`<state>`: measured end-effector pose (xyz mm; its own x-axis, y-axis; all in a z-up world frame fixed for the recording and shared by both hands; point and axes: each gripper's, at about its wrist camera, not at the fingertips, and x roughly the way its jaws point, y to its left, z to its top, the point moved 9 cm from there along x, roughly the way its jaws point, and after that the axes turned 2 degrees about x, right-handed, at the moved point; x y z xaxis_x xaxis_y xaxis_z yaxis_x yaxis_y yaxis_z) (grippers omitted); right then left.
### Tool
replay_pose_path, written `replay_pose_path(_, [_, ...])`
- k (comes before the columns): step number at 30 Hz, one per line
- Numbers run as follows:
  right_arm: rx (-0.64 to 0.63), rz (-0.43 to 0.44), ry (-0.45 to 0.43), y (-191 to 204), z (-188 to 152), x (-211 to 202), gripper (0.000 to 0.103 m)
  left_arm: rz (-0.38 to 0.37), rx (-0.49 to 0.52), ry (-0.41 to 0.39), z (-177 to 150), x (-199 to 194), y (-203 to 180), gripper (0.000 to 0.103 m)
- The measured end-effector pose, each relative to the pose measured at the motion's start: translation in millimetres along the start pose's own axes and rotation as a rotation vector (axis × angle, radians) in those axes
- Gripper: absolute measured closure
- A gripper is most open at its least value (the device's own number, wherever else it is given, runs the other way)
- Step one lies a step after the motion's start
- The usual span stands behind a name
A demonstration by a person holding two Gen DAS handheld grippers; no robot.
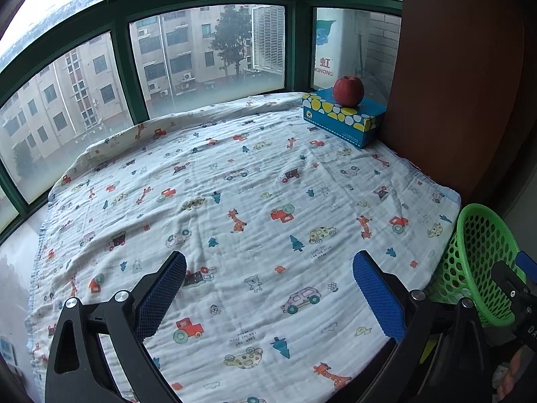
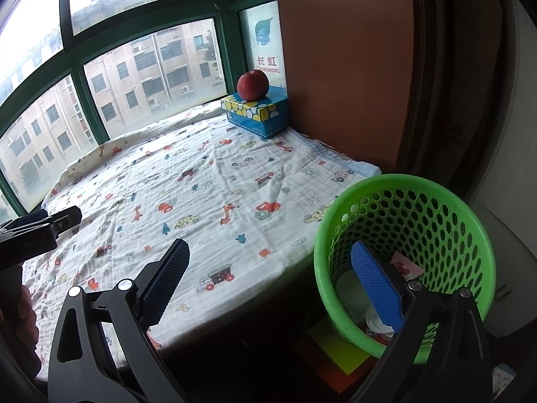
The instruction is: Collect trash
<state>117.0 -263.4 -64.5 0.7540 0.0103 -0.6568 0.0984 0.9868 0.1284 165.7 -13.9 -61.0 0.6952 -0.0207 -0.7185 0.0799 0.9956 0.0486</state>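
The right gripper (image 2: 273,282) is seen with its fingers (image 2: 376,288) spread wide and nothing between them, the right one reaching over the rim of a green basket (image 2: 436,201) that stands just beside the edge of a patterned blanket (image 2: 201,184). White and pink scraps (image 2: 407,265) are seen at the bottom of the basket. An apple (image 2: 252,84) is set on top of a blue tissue box (image 2: 258,114) at the far corner by the window (image 2: 134,67), and the left gripper (image 2: 43,223) is seen at the left edge over the blanket.
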Motion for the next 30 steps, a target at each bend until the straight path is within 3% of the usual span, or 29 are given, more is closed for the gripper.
replay_pose_path(30, [0.009, -0.001, 0.006, -1.2, -3.9, -2.2, 0.007, -0.004, 0.024, 0.000, -0.8, -2.3, -8.1, 0.007])
